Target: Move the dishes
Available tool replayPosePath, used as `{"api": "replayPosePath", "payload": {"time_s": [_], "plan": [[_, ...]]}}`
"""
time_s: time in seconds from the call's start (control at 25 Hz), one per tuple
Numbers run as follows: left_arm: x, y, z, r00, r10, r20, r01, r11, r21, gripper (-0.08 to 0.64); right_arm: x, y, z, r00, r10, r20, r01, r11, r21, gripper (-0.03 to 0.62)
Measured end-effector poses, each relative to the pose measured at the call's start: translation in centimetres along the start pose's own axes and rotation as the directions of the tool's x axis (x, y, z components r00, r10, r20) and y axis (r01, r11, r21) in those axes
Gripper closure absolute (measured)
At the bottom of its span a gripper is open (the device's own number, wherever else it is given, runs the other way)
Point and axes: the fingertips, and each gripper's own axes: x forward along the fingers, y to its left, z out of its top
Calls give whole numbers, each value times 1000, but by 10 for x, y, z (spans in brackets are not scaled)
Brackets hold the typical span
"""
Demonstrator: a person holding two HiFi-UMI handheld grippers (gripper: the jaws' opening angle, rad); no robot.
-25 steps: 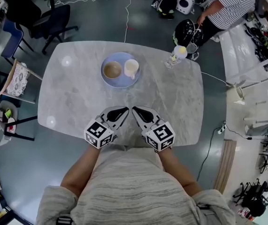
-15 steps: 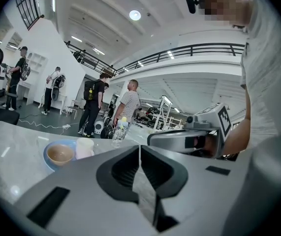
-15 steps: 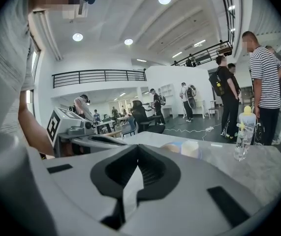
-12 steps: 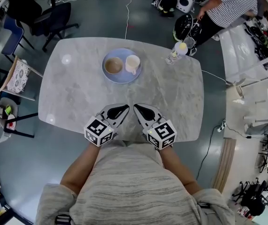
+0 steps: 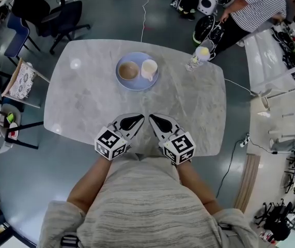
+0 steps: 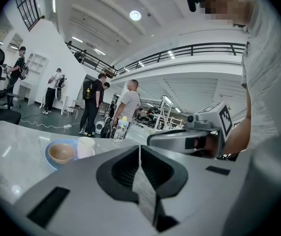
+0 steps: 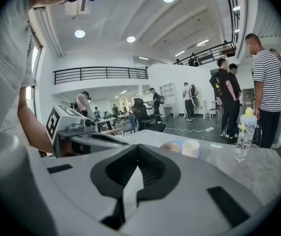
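Observation:
A blue plate [image 5: 137, 79] lies at the far middle of the marble table [image 5: 85, 102], carrying a tan bowl [image 5: 128, 70] and a white cup [image 5: 149, 68]. The same plate [image 6: 51, 160], bowl [image 6: 62, 152] and cup [image 6: 85, 147] show in the left gripper view, and the cup [image 7: 191, 148] shows in the right gripper view. My left gripper [image 5: 138, 119] and right gripper [image 5: 153, 119] rest side by side at the near table edge, well short of the plate. Both are shut with nothing between the jaws.
A clear bottle with a yellow cap [image 5: 198, 57] stands at the table's far right. A person in a striped shirt [image 5: 255, 6] stands beyond it. Office chairs [image 5: 59, 19] sit at the far left, and a stool [image 5: 20, 81] stands by the left edge.
The view has shifted slightly, so the plate appears a little to the right. Both grippers stay at the near edge.

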Motion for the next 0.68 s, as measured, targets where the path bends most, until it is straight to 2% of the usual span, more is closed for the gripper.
{"api": "replayPosePath", "payload": {"time_s": [0.68], "plan": [[9,-7,3,999,-31,-10,31,999,10,534,-5,-5,-2,1000,-15,-6,15,1000,11,574]]}}
